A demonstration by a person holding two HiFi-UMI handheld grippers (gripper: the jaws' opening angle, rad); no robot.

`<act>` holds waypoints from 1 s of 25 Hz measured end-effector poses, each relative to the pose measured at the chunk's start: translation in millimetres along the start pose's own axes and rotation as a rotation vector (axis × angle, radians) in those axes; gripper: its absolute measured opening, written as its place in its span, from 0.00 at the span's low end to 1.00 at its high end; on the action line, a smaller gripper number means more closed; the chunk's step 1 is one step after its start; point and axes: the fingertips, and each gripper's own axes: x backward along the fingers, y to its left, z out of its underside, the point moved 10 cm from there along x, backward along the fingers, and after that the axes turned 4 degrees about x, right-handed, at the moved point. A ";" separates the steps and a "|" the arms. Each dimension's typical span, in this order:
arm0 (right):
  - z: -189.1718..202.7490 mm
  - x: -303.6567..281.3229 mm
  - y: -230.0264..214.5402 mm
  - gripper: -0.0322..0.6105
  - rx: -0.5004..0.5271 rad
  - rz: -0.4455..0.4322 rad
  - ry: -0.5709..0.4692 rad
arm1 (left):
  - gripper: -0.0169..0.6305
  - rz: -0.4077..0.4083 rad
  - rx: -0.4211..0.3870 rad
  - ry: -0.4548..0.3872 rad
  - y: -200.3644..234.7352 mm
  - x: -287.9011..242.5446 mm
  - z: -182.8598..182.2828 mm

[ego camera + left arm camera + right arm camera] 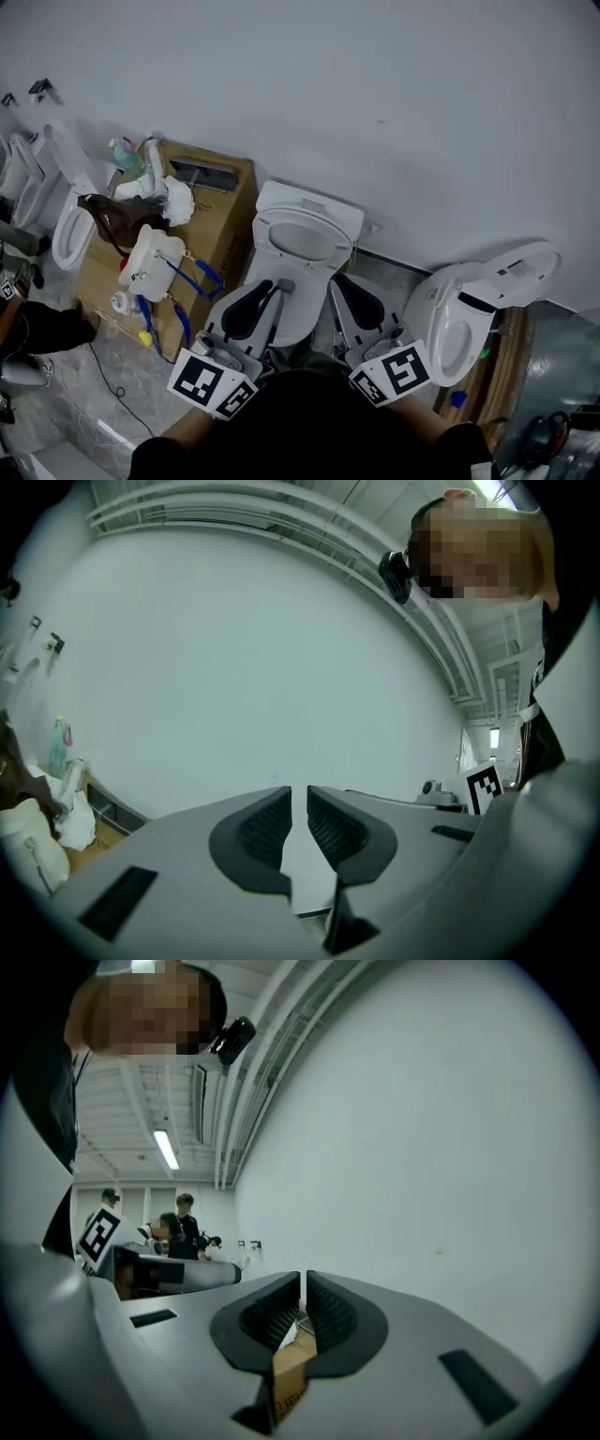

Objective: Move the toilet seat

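Before the middle toilet (323, 208), the left claw (281, 287) and right claw (339, 281) are both pressed shut and empty, hovering near the seat (267, 239), which lies on the bowl. Best practice: reopen one claw, pinch the seat's front edge, swing it gently about the hinge.

Our tally by kind
We count three toilets (58, 246) (309, 208) (441, 319), two grippers, a left gripper (272, 295) and a right gripper (349, 292), one cardboard box (225, 225).

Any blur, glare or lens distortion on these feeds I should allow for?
Head view: soft even light, sharp, no glare on the middle toilet. Left gripper view: strong fisheye, black corners, ceiling pipes bowed. Right gripper view: same fisheye; the ceiling lamp is bright but not flaring.
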 end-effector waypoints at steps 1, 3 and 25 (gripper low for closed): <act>-0.3 0.5 7.7 0.12 0.007 0.004 0.010 | 0.12 0.011 0.004 -0.004 -1.8 4.1 -0.8; 0.8 2.0 20.6 0.12 -0.010 0.008 0.019 | 0.12 0.037 0.005 -0.001 -5.4 11.3 -0.2; 13.8 18.9 67.9 0.12 -0.029 0.062 -0.023 | 0.12 0.090 0.042 0.052 6.1 53.5 13.5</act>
